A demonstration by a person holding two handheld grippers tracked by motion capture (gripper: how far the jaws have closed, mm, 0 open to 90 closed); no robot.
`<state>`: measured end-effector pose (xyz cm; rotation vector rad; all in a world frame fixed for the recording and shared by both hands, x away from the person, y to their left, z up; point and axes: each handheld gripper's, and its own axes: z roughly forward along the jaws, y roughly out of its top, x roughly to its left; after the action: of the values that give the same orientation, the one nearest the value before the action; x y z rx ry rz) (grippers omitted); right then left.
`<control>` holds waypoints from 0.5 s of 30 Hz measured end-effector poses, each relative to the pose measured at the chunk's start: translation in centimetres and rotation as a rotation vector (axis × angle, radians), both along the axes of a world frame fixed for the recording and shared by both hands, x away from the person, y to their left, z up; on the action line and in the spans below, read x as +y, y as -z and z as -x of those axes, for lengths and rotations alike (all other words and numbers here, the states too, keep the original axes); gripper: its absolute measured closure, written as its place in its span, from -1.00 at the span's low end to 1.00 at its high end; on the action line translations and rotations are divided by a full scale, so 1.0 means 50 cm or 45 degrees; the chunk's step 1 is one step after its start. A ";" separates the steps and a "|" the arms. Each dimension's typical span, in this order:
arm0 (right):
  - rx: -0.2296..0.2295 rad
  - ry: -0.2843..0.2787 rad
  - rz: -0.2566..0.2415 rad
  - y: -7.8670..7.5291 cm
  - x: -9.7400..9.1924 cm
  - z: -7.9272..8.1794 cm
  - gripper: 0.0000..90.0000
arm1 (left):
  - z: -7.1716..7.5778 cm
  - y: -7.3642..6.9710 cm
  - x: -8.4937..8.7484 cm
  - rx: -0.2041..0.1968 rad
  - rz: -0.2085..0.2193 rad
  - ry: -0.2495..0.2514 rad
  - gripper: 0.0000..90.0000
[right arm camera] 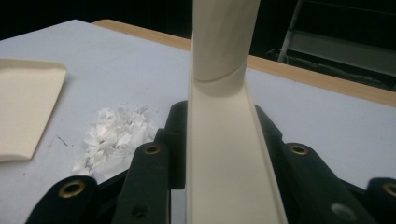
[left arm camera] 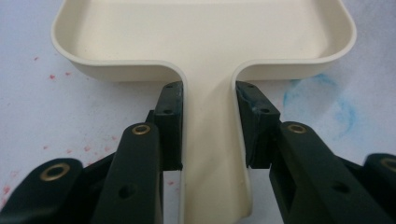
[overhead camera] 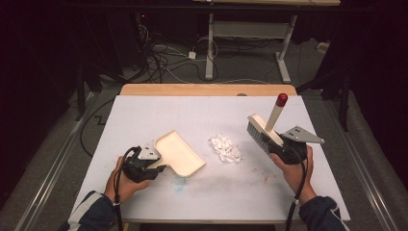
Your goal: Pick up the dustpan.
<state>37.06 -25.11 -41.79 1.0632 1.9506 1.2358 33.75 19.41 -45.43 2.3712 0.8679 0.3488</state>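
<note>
A cream dustpan (overhead camera: 180, 153) lies on the white table, its mouth toward the paper pile. My left gripper (overhead camera: 153, 166) is shut on the dustpan's handle (left arm camera: 210, 140), with both pads pressed against its sides. A pile of white paper scraps (overhead camera: 224, 147) sits mid-table, between pan and brush. My right gripper (overhead camera: 279, 143) is shut on a cream hand brush (overhead camera: 262, 130), which is lifted off the table to the right of the pile. Its grey bristles (overhead camera: 254, 131) point down-left and its red-tipped handle (overhead camera: 281, 99) points up. In the right gripper view the brush back (right arm camera: 224, 140) runs between the jaws, with the scraps (right arm camera: 114, 137) to the left.
The white table cover (overhead camera: 144, 115) carries faint blue and red marks (left arm camera: 322, 100). A wooden strip (overhead camera: 207, 89) edges the far side. Beyond it are cables (overhead camera: 163, 57) on the floor and a white desk frame (overhead camera: 250, 33).
</note>
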 end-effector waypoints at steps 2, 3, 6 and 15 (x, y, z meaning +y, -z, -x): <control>0.018 -0.002 -0.009 0.006 0.005 -0.010 0.50 | -0.001 0.002 -0.005 0.004 -0.003 0.016 0.41; 0.021 -0.001 0.004 0.008 0.007 -0.013 0.50 | -0.001 0.002 -0.006 0.004 -0.004 0.022 0.41; 0.007 0.004 0.003 0.013 0.012 -0.025 0.50 | -0.001 -0.005 -0.010 0.007 0.012 0.037 0.41; 0.034 0.057 -0.047 0.030 0.055 -0.098 0.50 | -0.007 0.001 -0.045 0.036 0.024 0.096 0.41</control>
<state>41.96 -22.38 -43.29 1.1412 1.9201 1.2433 34.11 17.16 -45.45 2.3894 0.7885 0.2757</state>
